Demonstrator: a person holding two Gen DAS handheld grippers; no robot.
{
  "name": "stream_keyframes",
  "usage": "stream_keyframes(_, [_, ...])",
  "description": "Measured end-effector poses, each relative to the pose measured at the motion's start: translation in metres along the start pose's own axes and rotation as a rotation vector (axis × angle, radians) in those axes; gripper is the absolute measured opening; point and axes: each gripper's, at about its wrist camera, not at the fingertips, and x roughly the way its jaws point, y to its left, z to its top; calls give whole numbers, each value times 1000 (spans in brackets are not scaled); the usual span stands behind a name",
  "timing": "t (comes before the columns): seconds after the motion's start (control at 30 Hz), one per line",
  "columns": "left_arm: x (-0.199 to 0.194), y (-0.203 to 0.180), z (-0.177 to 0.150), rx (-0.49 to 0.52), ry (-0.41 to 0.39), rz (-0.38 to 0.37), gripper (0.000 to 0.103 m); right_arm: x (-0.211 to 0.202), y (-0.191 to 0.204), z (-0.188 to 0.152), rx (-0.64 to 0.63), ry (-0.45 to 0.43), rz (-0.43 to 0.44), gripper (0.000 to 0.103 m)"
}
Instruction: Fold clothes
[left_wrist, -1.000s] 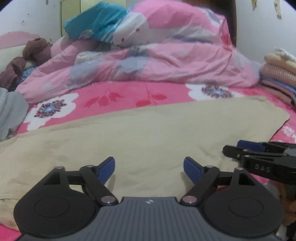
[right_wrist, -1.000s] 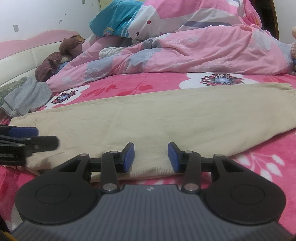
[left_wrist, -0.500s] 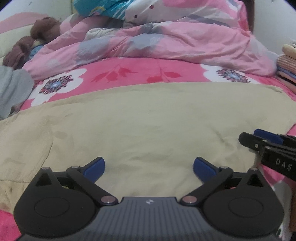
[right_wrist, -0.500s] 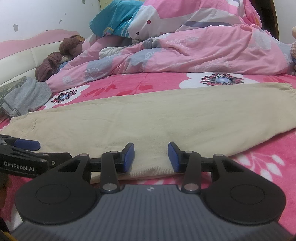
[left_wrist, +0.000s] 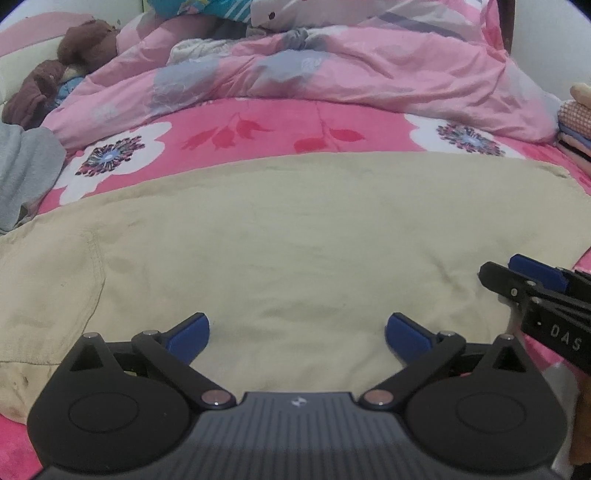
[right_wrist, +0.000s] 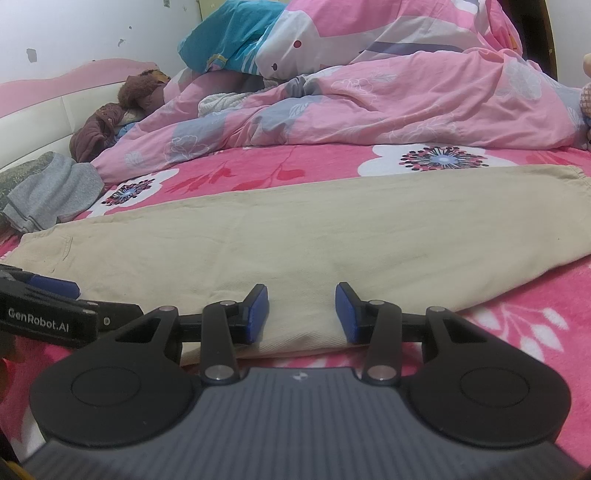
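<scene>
Beige trousers (left_wrist: 295, 236) lie flat and lengthwise across the pink flowered bedspread, also spread wide in the right wrist view (right_wrist: 314, 236). My left gripper (left_wrist: 297, 338) is open just above the cloth near its front edge, nothing between the blue pads. My right gripper (right_wrist: 301, 314) is open too, its pads on either side of the trousers' near folded edge, not closed on it. Each gripper shows in the other's view: the right one (left_wrist: 532, 280) at the right edge, the left one (right_wrist: 55, 291) at the left edge.
A bunched pink quilt (right_wrist: 369, 96) and a blue pillow (right_wrist: 229, 33) fill the back of the bed. Grey garments (right_wrist: 51, 192) and brown clothes (right_wrist: 110, 118) lie at the left by the headboard. A stack of folded clothes (left_wrist: 576, 122) sits at the far right.
The left gripper has dropped and tilted down toward the trousers and its jaws have widened. The right gripper has stayed still and open.
</scene>
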Motion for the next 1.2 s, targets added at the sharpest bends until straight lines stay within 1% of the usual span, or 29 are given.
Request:
stream_keyframes(0.07, [-1,-1,3,-9,8,10,103,0,0,0,1,0,0,40])
stream_keyframes(0.23, [2,-6,-1,-14,-13,38,103,0,1,0,-6,8,-6,40])
stream_keyframes(0.27, [2,-7,-2,-15,-18,39,103,-1,0,3,2,17,3,43])
stream_keyframes(0.3, [2,-7,-2,-13,-20,39,103,-3,-2,7,14,30,18,48])
stream_keyframes(0.37, [3,-6,-2,-13,-22,35,103,-7,-3,17,18,41,36,50])
stream_keyframes(0.9, [3,-5,-6,-4,-47,33,103,-16,-9,18,-215,154,-25,53])
stream_keyframes(1.03, [3,-6,-7,-2,-52,36,103,-36,-17,34,-186,169,-31,54])
stream_keyframes(1.1, [3,-7,-7,-2,-53,39,103,-40,-18,46,-171,134,-19,54])
stream_keyframes(1.2, [3,-8,-7,-1,-50,43,103,-25,-21,60,-182,95,-68,54])
